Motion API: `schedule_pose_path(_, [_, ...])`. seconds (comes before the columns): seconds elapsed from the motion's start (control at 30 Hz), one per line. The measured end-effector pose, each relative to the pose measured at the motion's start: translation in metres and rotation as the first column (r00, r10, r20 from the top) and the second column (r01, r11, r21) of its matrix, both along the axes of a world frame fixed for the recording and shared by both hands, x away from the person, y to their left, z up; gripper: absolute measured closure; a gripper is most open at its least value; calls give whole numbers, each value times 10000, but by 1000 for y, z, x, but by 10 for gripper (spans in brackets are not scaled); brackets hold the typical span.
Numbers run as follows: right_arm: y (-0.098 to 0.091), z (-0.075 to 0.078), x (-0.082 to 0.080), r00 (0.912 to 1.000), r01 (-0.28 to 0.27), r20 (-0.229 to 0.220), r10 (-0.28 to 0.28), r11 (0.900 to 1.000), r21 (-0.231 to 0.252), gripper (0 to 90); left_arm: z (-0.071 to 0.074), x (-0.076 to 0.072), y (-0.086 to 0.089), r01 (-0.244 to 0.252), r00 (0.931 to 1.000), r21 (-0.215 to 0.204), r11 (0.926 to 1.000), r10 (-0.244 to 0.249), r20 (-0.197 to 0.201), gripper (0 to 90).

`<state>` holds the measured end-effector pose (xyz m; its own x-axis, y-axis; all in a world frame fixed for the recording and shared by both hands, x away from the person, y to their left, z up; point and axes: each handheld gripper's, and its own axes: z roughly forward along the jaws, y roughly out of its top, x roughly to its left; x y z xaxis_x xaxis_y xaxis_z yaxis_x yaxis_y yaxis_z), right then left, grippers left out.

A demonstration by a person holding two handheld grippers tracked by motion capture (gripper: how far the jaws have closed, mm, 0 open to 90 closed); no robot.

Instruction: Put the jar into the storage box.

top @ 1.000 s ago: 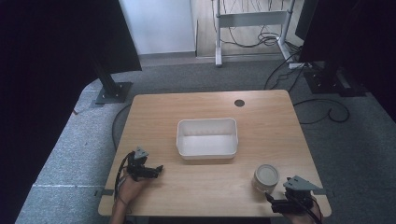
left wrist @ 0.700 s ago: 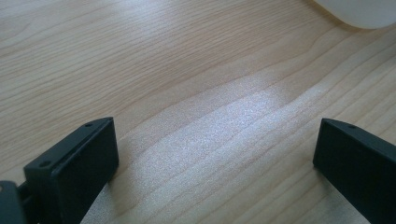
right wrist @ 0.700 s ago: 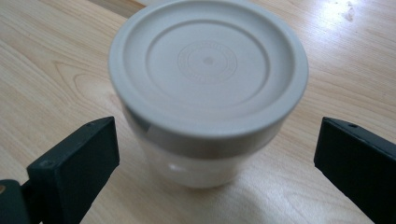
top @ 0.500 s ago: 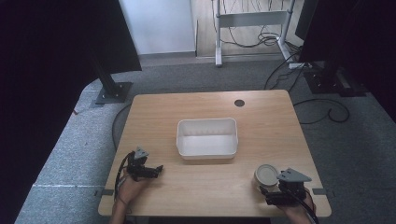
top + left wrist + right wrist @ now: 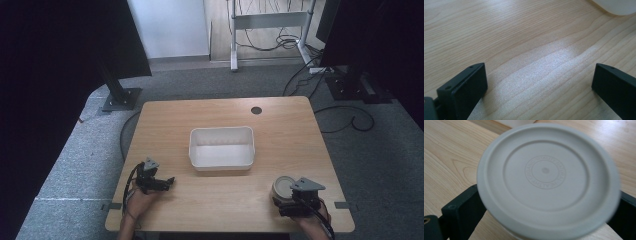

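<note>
Two black jaws of the right gripper point(image 5: 291, 201) flank a round white lidded container point(image 5: 284, 186) near the table's point(image 5: 220, 117) front right corner, spread wide, contact unclear. Left gripper point(image 5: 159, 183) gapes over bare wood.

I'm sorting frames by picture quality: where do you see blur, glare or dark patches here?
In the right gripper view the white lid is soft, smeared along its right and lower rim; in the left gripper view a pale sheen lies on the table between the sharp jaws of the left gripper; in the high view both upper corners are black and the right gripper looks small and grainy.
</note>
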<state>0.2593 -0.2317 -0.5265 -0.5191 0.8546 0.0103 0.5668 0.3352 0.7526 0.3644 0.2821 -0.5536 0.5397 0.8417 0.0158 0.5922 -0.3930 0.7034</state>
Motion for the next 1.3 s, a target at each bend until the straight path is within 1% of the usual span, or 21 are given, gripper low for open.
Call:
schedule_pose_path(0.13, [3, -2, 1, 10000, 46, 18, -45, 10000, -20, 41, 0, 0, 0, 0, 10000, -1, 10000, 0, -1, 0])
schedule_pose_path(0.33, [3, -3, 2, 9996, 198, 191, -198, 9998, 30, 91, 0, 0, 0, 0, 10000, -2, 10000, 0, 1, 0])
schedule_pose_path(0.47, [2, -4, 2, 9993, 237, 273, -242, 9995, 185, 95, 0, 0, 0, 1, 10000, 0, 10000, -1, -1, 0])
schedule_pose_path(0.63, [4, -4, 1, 9991, 290, 299, -296, 9994, 203, 96, 0, 0, 0, 0, 10000, -2, 10000, 0, 0, 0])
schedule_pose_path(0.73, [6, -4, 0, 9993, 270, 269, -275, 9995, 178, 96, 0, 0, 0, -1, 10000, -3, 10000, 1, 0, 0])
schedule_pose_path(0.83, [10, -1, 0, 9992, 210, 349, -211, 9998, 11, 96, 0, 0, 0, -1, 10000, -6, 10000, 1, 1, 0])
schedule_pose_path(0.97, [13, 4, 0, 9987, 212, 457, -211, 9998, -28, 96, 0, 0, 0, -3, 10000, -6, 10000, 3, 2, 0])
schedule_pose_path(1.03, [14, 6, 1, 9988, 240, 435, -239, 9997, -24, 96, 0, 0, 0, -6, 10000, -6, 10000, 6, 4, 0])
schedule_pose_path(1.3, [17, 8, 4, 9988, 223, 430, -220, 9997, -70, 96, 0, 0, 0, -5, 10000, -6, 10000, 5, 1, 0])
